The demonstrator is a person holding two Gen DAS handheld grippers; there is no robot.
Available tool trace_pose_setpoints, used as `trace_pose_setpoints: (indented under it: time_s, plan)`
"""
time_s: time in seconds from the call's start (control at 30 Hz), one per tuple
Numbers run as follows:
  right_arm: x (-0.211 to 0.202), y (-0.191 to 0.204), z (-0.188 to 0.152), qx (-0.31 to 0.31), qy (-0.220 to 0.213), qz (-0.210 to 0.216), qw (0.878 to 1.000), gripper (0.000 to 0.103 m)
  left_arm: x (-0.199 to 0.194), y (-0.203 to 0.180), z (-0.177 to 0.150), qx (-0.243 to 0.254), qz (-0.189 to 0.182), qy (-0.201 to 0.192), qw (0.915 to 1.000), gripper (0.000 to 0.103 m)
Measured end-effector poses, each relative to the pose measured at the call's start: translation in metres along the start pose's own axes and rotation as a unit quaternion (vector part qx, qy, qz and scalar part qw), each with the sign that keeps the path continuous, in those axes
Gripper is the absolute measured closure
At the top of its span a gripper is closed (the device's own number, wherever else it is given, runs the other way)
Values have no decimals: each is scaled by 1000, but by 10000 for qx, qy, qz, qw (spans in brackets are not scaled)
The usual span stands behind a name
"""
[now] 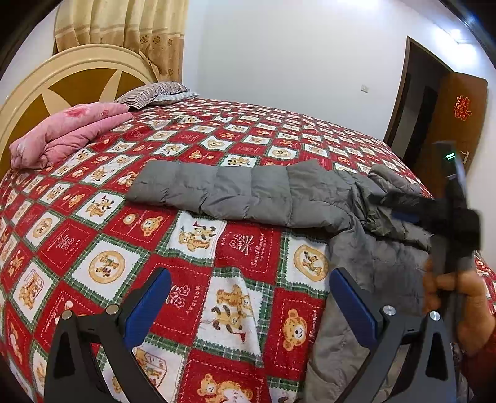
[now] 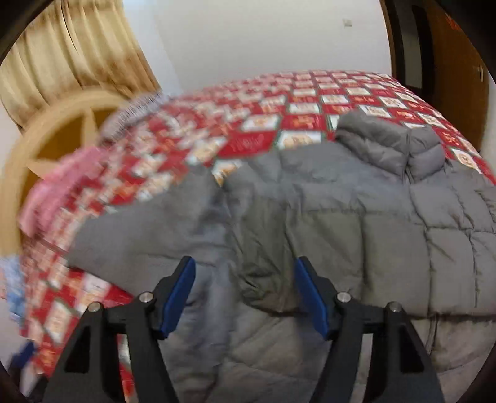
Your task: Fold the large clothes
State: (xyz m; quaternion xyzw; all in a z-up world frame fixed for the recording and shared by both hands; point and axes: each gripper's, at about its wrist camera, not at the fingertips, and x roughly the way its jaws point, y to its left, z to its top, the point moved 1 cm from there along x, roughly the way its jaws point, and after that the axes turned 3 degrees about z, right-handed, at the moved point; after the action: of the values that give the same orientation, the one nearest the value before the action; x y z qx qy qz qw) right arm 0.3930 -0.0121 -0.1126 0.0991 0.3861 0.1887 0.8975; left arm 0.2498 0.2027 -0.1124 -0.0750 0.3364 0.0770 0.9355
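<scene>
Nearest in the left wrist view, the left tool (image 1: 249, 307) hangs over the bed's near edge with its blue-padded jaws spread wide and nothing between them, only the red teddy-bear bedspread (image 1: 192, 235) below. In the right wrist view, the right tool (image 2: 245, 294) is released too, jaws apart, hovering just above the grey puffer jacket (image 2: 356, 223); a rumple of its fabric sits between the pads, but the picture is smeared and I cannot tell whether they touch it. That same tool shows as a dark blur at the right edge of the left view, gripped by the person's right hand (image 1: 455, 291).

The jacket lies at the bed's near right corner, its lower part spilling over the edge. One sleeve (image 1: 210, 189) stretches flat to the left across the bedspread, and the collar (image 2: 390, 145) stands puffed up at the far side of the body.

Farther back on the left, a folded pink quilt (image 1: 68, 133) rests by the round headboard (image 1: 55, 83), with a striped pillow (image 1: 152, 93) just beyond it. Behind them hang beige curtains (image 1: 124, 28); a dark wooden door (image 1: 446, 114) stands at the far right.
</scene>
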Motion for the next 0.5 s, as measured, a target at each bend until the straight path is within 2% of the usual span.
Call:
trace_pose_setpoints:
  time_s: [0.07, 0.13, 0.17, 0.23, 0.3, 0.33, 0.43, 0.5]
  plan:
    - [-30, -10, 11, 36, -290, 296, 9991, 33, 0, -6, 3, 52, -6, -6, 10000, 1]
    - [-70, -35, 21, 98, -813, 240, 9963, 34, -1, -16, 9, 157, -82, -51, 9998, 1]
    - [-88, -52, 25, 109, -1031, -28, 9946, 35, 0, -24, 15, 231, -113, -74, 9996, 1]
    - [-110, -88, 30, 82, -1194, -691, 9904, 40, 3, -41, 27, 334, -155, -123, 9992, 1]
    - [-124, -130, 32, 226, -1196, -1340, 9835, 56, 6, -65, 41, 521, -284, -204, 9980, 1]
    - [-131, -156, 31, 487, -1186, -1614, 9785, 59, 9, -79, 48, 642, -337, -236, 9971, 1]
    - [-142, -223, 23, 1399, -1181, -1969, 9632, 68, 27, -129, 69, 967, -305, -267, 9945, 1]
    - [-140, -247, 19, 1746, -1123, -2072, 9560, 72, 44, -161, 82, 997, -286, -309, 9941, 1]
